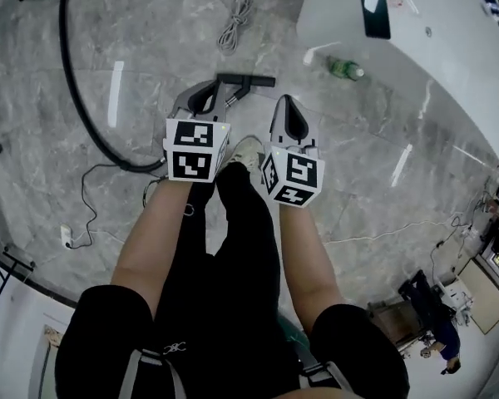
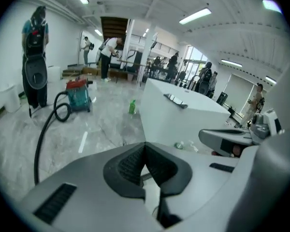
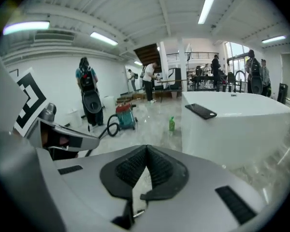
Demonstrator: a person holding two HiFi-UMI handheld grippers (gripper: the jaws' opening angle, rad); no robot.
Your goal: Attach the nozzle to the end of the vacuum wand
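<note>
A black T-shaped nozzle (image 1: 245, 81) lies on the grey floor, its stem partly hidden behind my left gripper (image 1: 204, 94). That gripper is raised in front of the person's body, shut, with nothing between its pads (image 2: 130, 166). My right gripper (image 1: 288, 106) is held beside it, just to its right, also shut and empty. A black vacuum hose (image 1: 71, 90) curves over the floor at the left. The red and teal vacuum cleaner (image 2: 78, 94) it runs to stands far back; it shows in the right gripper view as well (image 3: 125, 115).
A white table (image 1: 432, 65) with a dark phone (image 1: 374, 7) fills the upper right. A green bottle (image 1: 345, 69) lies by its foot. A coiled grey cord (image 1: 233, 23) and thin cables (image 1: 91, 214) lie on the floor. Several people stand in the background (image 3: 150, 81).
</note>
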